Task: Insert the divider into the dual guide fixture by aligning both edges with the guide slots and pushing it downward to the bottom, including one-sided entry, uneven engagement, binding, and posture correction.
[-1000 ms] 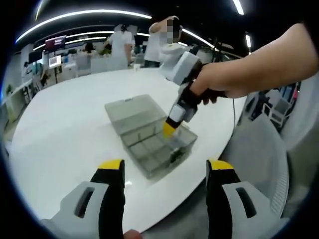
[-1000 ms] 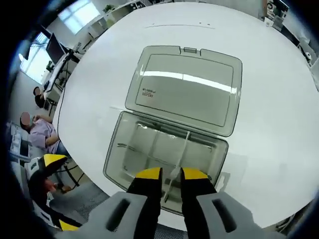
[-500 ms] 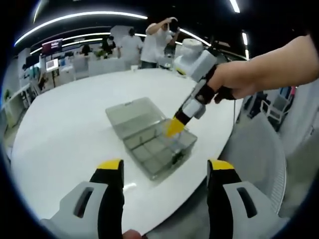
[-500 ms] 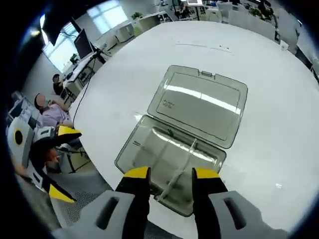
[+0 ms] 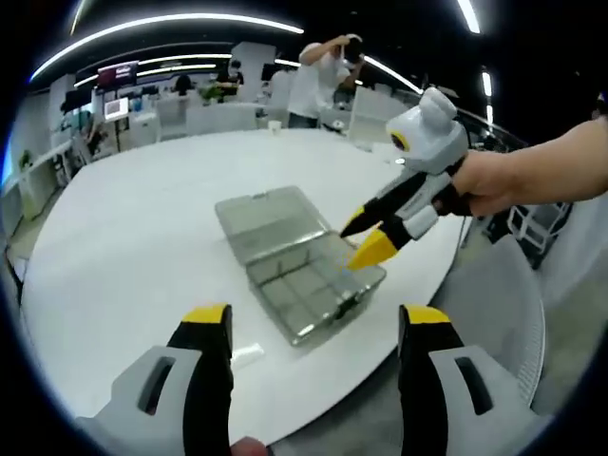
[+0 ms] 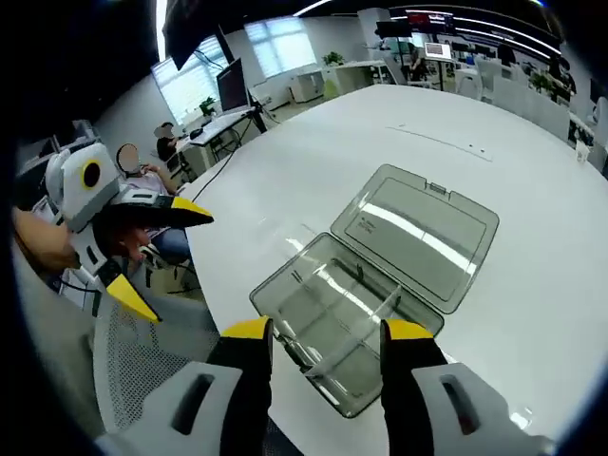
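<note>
Divider [image 6: 366,309] stands seated upright in the clear lidded box [image 6: 353,328] near the desk [image 6: 285,190] edge; right claw [image 6: 326,334], clamped on it a second ago, has spread and lifted clear, left claw [image 5: 314,321] open alongside, so insertion looks done.

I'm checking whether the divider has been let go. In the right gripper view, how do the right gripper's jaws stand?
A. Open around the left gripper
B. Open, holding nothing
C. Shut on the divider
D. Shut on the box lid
B. The right gripper has its jaws spread apart above the clear box, with nothing between them.
</note>
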Motion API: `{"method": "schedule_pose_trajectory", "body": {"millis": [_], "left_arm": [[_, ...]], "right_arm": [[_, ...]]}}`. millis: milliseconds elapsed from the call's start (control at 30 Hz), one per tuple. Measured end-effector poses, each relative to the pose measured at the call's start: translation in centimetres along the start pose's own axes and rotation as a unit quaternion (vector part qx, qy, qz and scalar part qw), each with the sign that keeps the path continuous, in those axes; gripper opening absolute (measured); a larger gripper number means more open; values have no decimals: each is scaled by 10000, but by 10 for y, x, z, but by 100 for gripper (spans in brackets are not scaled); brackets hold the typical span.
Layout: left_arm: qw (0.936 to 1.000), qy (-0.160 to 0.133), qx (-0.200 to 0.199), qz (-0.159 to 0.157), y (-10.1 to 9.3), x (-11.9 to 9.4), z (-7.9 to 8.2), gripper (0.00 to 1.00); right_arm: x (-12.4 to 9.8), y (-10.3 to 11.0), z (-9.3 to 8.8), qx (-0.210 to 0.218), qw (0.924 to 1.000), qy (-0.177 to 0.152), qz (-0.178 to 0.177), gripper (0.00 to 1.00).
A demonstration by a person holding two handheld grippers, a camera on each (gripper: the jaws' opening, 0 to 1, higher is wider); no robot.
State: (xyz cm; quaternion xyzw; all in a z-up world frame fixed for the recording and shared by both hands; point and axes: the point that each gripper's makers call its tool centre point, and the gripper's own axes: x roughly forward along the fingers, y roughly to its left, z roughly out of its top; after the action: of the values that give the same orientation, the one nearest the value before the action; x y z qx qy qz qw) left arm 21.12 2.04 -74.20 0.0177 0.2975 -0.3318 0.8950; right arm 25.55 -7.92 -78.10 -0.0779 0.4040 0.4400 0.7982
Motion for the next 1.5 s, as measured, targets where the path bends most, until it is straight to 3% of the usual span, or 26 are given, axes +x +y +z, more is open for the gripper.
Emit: {"method": "schedule_pose_trajectory", "body": {"millis": [100,467,533,767,1000,1500], "left_arm": [[9998,-11,-154,100,3,-2,-1,68],[9978,61,-438,484,20,-4,-2,66],[9962,6,-685,538,24,-4,-3,66],[9962,239,-577,600,36,2,-15,65],[9955,556,-514,561,52,13,-24,60],[9917,1019,-440,647,77,52,-26,51]], "right_arm": [[-4,3,0,-163,9997,-144,144,40],[-19,19,-2,-831,9936,-527,558,50],[-22,22,-3,-895,9920,-632,628,51],[-24,23,-12,-1100,9901,-691,530,57],[-25,32,-9,-1076,9899,-817,429,62],[-26,36,-8,-1002,9908,-877,235,66]]}}
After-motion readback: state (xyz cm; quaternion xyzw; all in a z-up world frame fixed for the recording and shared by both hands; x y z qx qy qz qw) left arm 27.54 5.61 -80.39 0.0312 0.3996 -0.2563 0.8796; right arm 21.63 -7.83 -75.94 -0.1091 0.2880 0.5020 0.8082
